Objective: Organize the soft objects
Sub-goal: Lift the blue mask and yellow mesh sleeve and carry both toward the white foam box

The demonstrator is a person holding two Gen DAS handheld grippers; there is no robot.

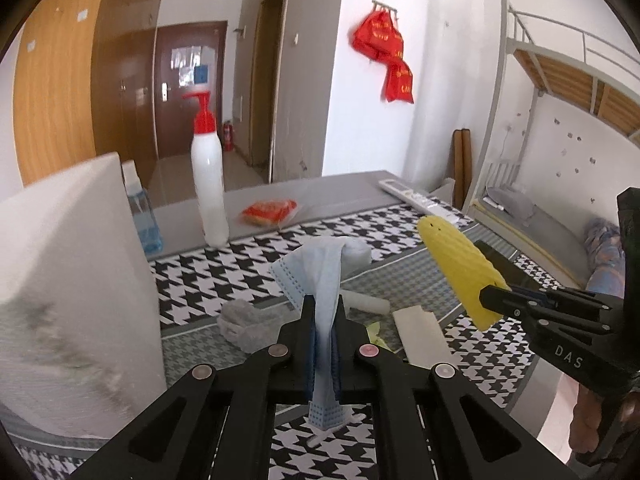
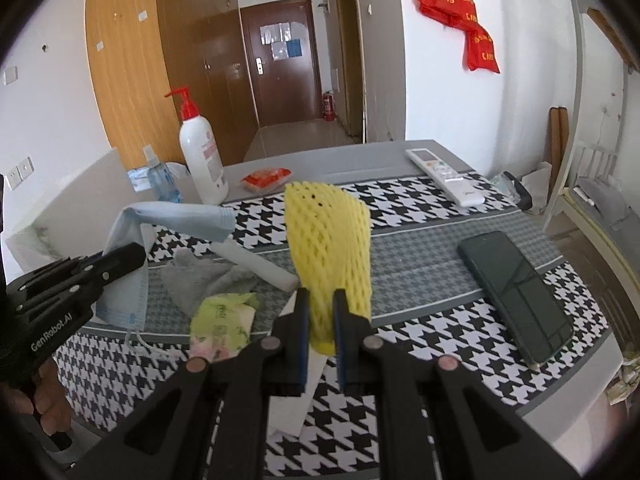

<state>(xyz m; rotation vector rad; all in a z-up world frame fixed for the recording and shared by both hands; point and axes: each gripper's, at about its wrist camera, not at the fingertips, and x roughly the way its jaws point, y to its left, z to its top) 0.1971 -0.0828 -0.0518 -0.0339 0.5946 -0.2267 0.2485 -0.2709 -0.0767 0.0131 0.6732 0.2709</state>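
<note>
Face mask [image 2: 168, 220] at left of the right wrist frame, foam net sleeve [image 2: 332, 240] at centre above the worktop [image 2: 420, 264], phone [image 2: 516, 296] lying at right, remote [image 2: 444, 176] behind it, pump bottle [image 2: 200, 156] standing upper left, cloth [image 2: 200, 280] and tissue packet [image 2: 224, 320] lying lower left.

My left tool [image 1: 324, 304] is matte black plastic, its linkage arms pinned with round silver and coppery rivets, with dark blue pads lining the fingers [image 1: 307, 320]. My right tool [image 2: 321, 300] is built the same; its side carries small screws and white lettering, "DAS" on one tool, "GenRobot.AI" on the other
</note>
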